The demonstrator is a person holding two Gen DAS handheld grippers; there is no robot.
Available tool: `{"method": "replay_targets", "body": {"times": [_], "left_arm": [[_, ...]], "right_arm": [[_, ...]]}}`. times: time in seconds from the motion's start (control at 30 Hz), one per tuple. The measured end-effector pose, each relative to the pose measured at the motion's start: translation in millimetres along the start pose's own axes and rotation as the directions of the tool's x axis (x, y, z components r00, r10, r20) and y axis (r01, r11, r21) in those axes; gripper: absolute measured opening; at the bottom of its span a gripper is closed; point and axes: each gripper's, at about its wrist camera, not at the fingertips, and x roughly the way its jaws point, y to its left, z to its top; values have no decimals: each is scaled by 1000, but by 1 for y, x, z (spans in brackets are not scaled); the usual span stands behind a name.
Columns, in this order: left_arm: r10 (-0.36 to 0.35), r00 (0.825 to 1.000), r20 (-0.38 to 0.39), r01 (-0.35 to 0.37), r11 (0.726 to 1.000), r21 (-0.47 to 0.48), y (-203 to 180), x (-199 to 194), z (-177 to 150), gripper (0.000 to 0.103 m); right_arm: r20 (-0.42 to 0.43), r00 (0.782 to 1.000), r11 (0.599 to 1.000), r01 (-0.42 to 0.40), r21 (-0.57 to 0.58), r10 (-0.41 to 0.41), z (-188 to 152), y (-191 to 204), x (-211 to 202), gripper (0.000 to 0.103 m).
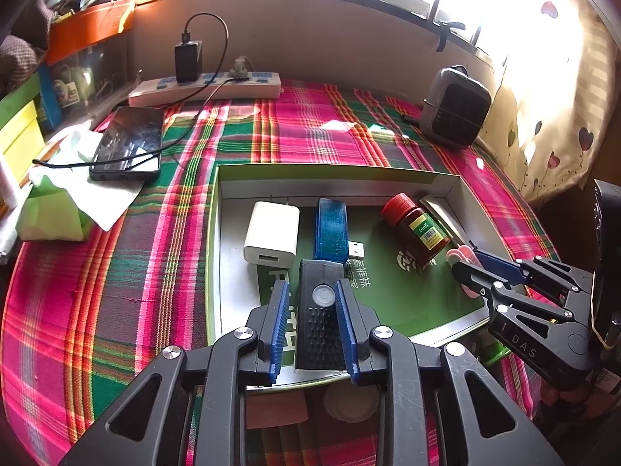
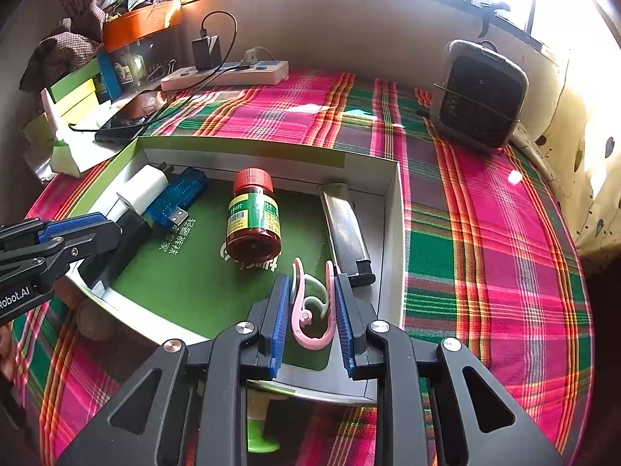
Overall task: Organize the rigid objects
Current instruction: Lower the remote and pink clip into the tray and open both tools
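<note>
A shallow green-bottomed box [image 1: 217,202] [image 2: 392,209] lies on the plaid cloth. In it lie a white charger [image 1: 271,233] [image 2: 141,190], a blue USB device [image 1: 330,229] [image 2: 178,198], a red-capped brown bottle [image 1: 417,225] [image 2: 254,213] on its side and a silver flat object [image 2: 343,225]. My left gripper [image 1: 312,295] is shut on a black device with a round button [image 1: 320,318], over the box's front. My right gripper [image 2: 312,287] is shut on a pink clip [image 2: 312,310], over the box's front right; it shows in the left wrist view [image 1: 462,260].
A phone [image 1: 128,143] with a cable, tissue and a green box lie left. A white power strip [image 1: 205,87] with a black charger runs along the back wall. A grey fan-like unit [image 1: 456,106] [image 2: 479,97] stands back right. Small objects lie below the grippers.
</note>
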Motion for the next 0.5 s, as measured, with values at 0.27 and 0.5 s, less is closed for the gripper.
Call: {"method": "replay_targets", "body": {"times": [0.27,0.5], "left_arm": [[7,1000,10,-7,1000,6,0,-4,-2,29],[2,1000,31,-3,1000,6,2,-14,-4,33]], "right_arm": [[12,1000,1000,-6,13,6,-1,2,-3,32],[26,1000,1000,-4,27,3,-2,4,-9,38]]}}
